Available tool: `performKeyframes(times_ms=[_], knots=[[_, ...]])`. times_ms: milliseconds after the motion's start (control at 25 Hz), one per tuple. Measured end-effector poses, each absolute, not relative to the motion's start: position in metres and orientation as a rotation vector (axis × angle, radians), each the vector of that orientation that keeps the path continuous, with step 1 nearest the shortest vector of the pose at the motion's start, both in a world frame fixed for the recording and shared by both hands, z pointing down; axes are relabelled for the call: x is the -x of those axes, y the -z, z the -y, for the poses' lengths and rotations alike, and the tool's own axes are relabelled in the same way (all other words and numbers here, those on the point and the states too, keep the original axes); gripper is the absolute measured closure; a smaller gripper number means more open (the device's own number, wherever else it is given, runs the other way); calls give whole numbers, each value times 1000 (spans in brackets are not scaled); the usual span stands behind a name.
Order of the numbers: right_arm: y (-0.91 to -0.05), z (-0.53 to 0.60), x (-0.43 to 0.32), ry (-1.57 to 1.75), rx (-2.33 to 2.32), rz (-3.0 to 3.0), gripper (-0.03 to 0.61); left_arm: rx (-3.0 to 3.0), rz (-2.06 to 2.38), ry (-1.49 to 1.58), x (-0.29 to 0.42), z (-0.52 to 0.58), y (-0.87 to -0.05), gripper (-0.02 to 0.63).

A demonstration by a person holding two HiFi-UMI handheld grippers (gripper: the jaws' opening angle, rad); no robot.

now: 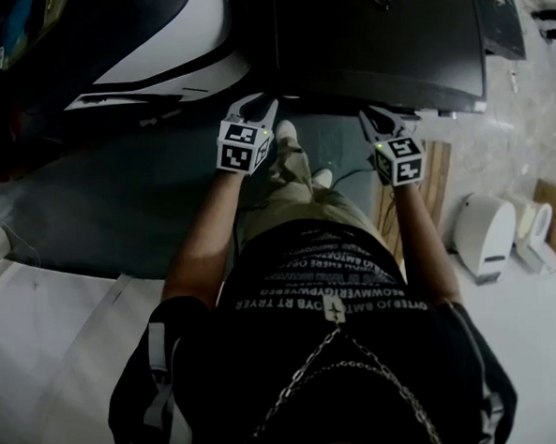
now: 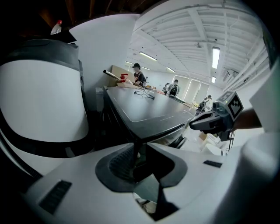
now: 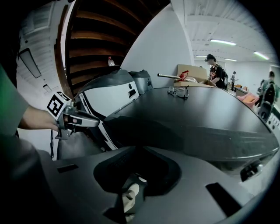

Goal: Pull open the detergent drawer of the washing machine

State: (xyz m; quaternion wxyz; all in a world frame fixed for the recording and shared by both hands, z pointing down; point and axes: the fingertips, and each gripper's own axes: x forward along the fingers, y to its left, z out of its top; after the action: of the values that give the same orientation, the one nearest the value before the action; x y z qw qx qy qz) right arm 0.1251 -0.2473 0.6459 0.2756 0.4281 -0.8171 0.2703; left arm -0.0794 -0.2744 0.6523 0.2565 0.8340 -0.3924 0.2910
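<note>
Up top, the washing machine (image 1: 380, 41) lay flat, smooth, dark; my down-tilted left gripper (image 1: 255, 105) gaped empty, right gripper (image 1: 377, 118) was closed.

the left forearm (image 1: 202, 244) and right forearm (image 1: 420, 240), both bare, reach forward and down, side by side. the left tool (image 1: 252, 103) tilts downward, its jaws a little apart with nothing between them. the right tool (image 1: 377, 116) tilts the same way, jaws closed and empty.
</note>
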Motion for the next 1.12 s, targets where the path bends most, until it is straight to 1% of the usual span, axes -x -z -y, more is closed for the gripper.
performKeyframes(times_ms=[40, 80, 400, 600, 640, 1120], knots=[[-651, 248, -124, -745, -1139, 2195, 502, -2261, 1060, -794, 79, 276, -655, 544], [-656, 248, -122, -764, -1126, 2194, 450, -2259, 1055, -798, 79, 278, -657, 538], [-672, 253, -114, -793, -1090, 2166, 446, -2293, 984, -794, 75, 286, -662, 508], [-676, 254, -116, -808, -1112, 2156, 446, -2302, 922, -818, 67, 283, -664, 502], [-676, 254, -116, -812, -1113, 2156, 446, -2303, 919, -828, 66, 283, -665, 489], [-673, 253, -114, -804, -1097, 2142, 448, -2250, 943, -859, 67, 280, -664, 489]])
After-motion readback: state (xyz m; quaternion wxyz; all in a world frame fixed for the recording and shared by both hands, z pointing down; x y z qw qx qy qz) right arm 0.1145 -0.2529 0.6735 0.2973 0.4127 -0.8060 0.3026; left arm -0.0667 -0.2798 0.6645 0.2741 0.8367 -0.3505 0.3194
